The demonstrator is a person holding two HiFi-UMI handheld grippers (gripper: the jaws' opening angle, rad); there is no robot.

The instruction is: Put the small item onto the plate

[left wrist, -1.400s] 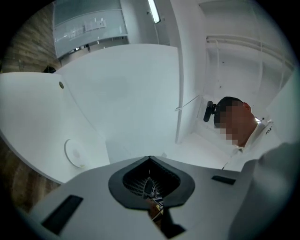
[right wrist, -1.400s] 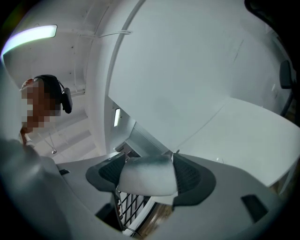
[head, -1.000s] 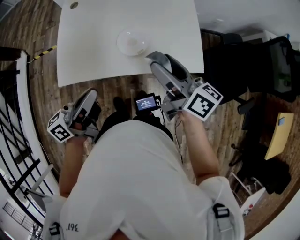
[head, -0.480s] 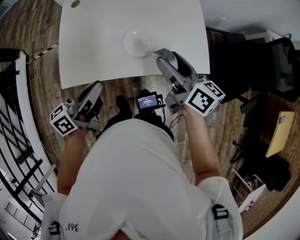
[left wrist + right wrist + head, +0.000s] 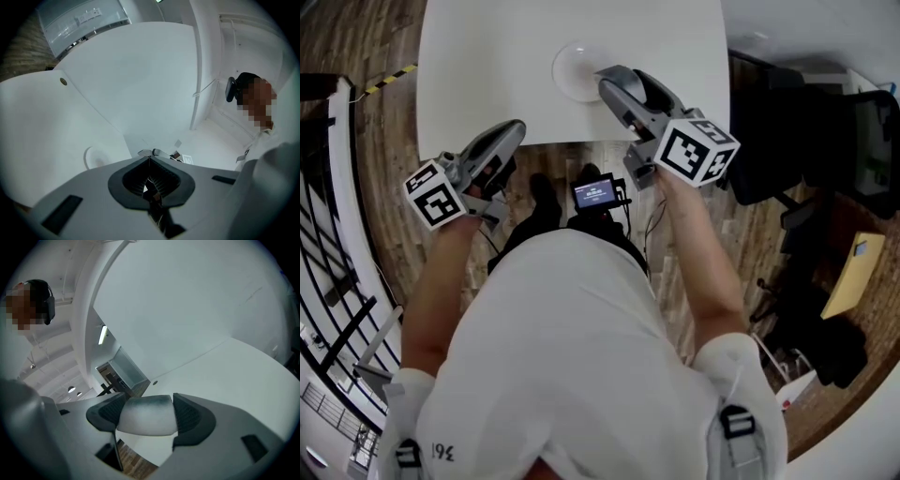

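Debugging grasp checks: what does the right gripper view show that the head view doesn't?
Right gripper view only: a small white-grey rounded item pinched in the right claw. Head view only: the round white plate and the shut left claw. Both: the white table, the wooden floor and the right claw.

Office, white table [image 5: 487, 75], black chair [image 5: 783, 131]

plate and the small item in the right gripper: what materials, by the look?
The plate: white, smooth, faint sheen; ceramic or plastic, cannot tell which. The small item, clamped in the right gripper: matte white, greyish upper edge, rounded sides; perhaps foam or rubber, unsure.
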